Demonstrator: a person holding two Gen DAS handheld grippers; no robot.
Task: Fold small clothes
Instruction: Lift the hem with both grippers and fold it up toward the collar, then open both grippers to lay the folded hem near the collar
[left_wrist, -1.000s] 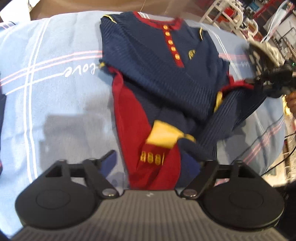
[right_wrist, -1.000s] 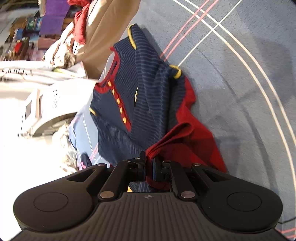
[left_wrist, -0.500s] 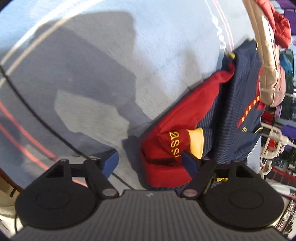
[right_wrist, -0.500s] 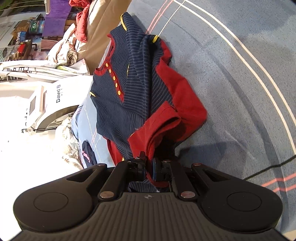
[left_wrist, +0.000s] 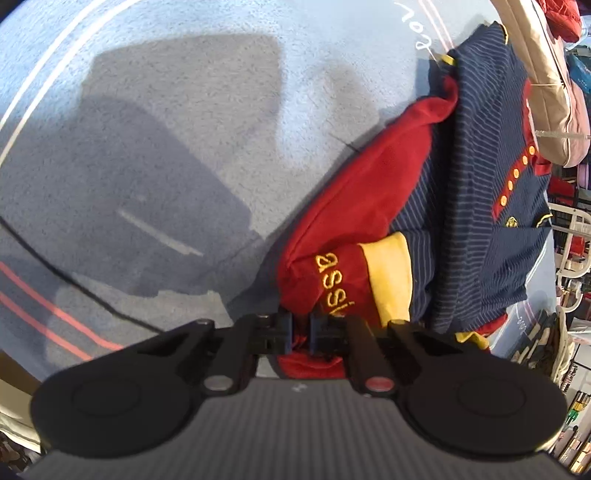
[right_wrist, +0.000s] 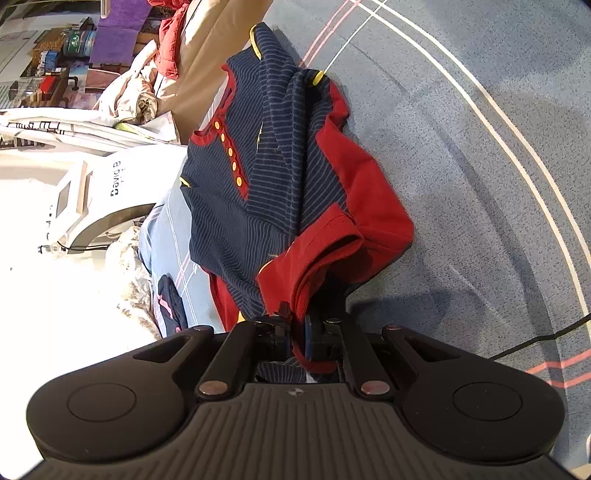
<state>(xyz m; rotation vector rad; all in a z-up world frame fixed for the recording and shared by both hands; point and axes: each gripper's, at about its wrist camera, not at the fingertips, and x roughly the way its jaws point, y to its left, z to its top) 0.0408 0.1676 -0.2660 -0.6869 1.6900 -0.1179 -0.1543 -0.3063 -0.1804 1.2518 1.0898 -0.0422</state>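
The red hem of the navy striped, red-trimmed small knit shirt (left_wrist: 476, 177) (right_wrist: 258, 192) is clenched by the left gripper (left_wrist: 301, 332) and the right gripper (right_wrist: 295, 336), above the blue blanket (left_wrist: 166, 147).

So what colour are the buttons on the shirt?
Orange-yellow buttons on a red strip down the navy striped shirt; the right wrist view shows them best.

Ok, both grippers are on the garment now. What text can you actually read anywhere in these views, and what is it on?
"assi", yellow embroidery on the red cuff; further letters are hidden behind the left gripper.
"David B", partly legible, on the white machine.
White cursive on the blue blanket: cut off, unreadable.
Yellow chest emblem on the navy striped shirt: too small.
Shelf boxes: blurred.
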